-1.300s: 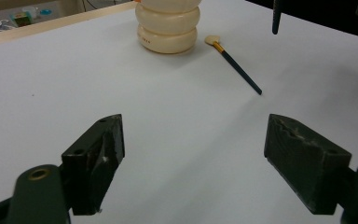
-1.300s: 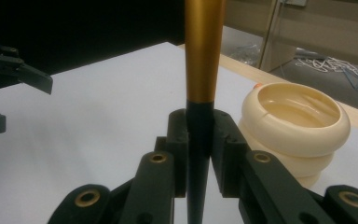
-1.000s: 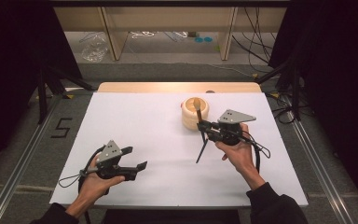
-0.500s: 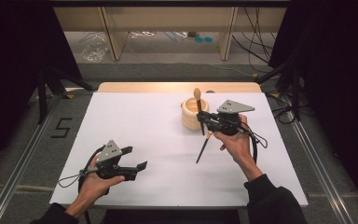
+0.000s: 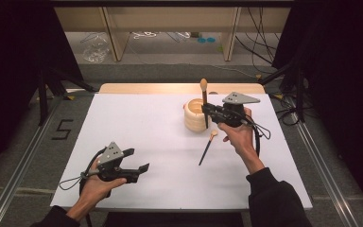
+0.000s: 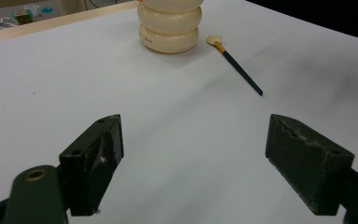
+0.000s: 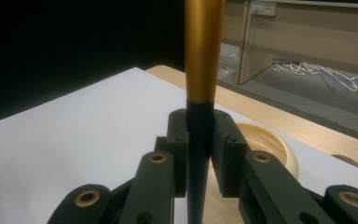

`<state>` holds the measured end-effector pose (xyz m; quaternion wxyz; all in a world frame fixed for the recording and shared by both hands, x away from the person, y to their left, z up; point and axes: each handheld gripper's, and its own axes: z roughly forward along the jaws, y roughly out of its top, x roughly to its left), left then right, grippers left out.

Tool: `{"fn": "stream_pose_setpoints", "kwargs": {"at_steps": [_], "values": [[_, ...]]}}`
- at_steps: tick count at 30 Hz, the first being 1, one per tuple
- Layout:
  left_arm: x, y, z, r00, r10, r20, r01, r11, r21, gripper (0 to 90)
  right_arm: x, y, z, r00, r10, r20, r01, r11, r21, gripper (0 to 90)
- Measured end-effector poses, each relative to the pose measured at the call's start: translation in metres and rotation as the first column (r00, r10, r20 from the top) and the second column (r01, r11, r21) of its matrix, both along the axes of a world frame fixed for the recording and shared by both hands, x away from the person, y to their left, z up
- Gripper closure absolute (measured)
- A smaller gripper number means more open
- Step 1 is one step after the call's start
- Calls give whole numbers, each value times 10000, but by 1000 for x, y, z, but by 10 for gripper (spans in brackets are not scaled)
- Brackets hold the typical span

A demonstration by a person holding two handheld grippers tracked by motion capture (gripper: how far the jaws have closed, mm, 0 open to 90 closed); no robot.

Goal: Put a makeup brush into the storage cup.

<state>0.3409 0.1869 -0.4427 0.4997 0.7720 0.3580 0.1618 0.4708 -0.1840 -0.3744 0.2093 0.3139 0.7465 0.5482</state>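
Left gripper [image 5: 139,160] — low near the table's front edge, jaws spread; right gripper [image 5: 205,109] — raised mid-table, jaws clamped.

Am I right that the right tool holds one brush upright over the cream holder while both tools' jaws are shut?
Not quite. The right tool is shut on the brush above the holder, but the left tool is open, as the left gripper view shows.

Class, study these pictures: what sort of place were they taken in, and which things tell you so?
Probably a lab or recording workspace: a white table between dark curtains, loose cables on the floor, and a number five marked beside a metal rail.
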Motion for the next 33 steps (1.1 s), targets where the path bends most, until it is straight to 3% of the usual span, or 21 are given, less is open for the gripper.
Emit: {"fn": "stream_pose_setpoints", "kwargs": {"at_steps": [1,2,3,13,18,19,20,33], "values": [[0,0,0,10000,-16,-14,16,10000,-5,192,0,1,1,9996,-28,-274,31,9999,98,793],[0,0,0,10000,-21,-25,21,10000,-1,192,2,0,1,9999,-21,-117,22,10000,73,793],[0,0,0,10000,-11,-46,11,10000,-16,192,2,1,2,9995,-52,-307,55,9999,97,793],[0,0,-1,10000,-27,-61,27,10000,-5,192,17,2,11,9996,-292,-32,293,9991,314,793],[0,0,-1,10000,-37,-64,37,10000,-23,192,23,3,11,9987,-436,-257,446,9983,383,793],[0,0,-1,10000,-40,-51,40,10000,-45,192,25,2,12,9987,-495,-98,498,9984,283,793],[0,0,-1,10000,-37,-63,37,10000,-17,192,25,3,12,9985,-481,-258,490,9982,337,793],[0,-1,-1,9998,-165,-75,165,9998,-64,192,41,6,23,9975,-667,-246,680,9962,543,793]]}}
